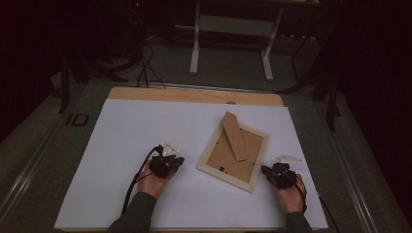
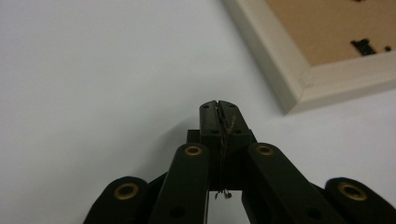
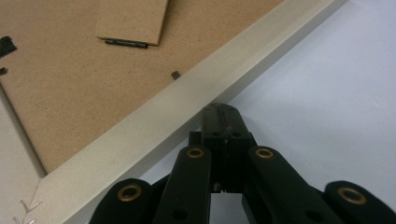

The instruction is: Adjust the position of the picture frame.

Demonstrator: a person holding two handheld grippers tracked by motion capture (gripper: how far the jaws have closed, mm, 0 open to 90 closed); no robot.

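Both tongs are seen with their jaws pressed together and nothing clamped between them. On the high view, the left gripper (image 1: 179, 161) is held low over the white sheet (image 1: 126, 145), a little to the left of the picture frame (image 1: 210, 167) and apart from it. In the left gripper view its closed tips (image 2: 219, 108) are pointed at bare sheet, with the frame's pale corner (image 2: 299, 95) seen up to the right, near but not touched. The right gripper (image 1: 265, 170) is placed at the frame's right-hand edge, near its lower corner. In the right gripper view its closed tips (image 3: 220, 112) are set right against the pale border (image 3: 187, 121); actual contact cannot be told for certain. The frame is laid face down and askew on the sheet, its brown backing (image 3: 70, 79) turned up, with the stand flap (image 1: 235, 136) lying along it.
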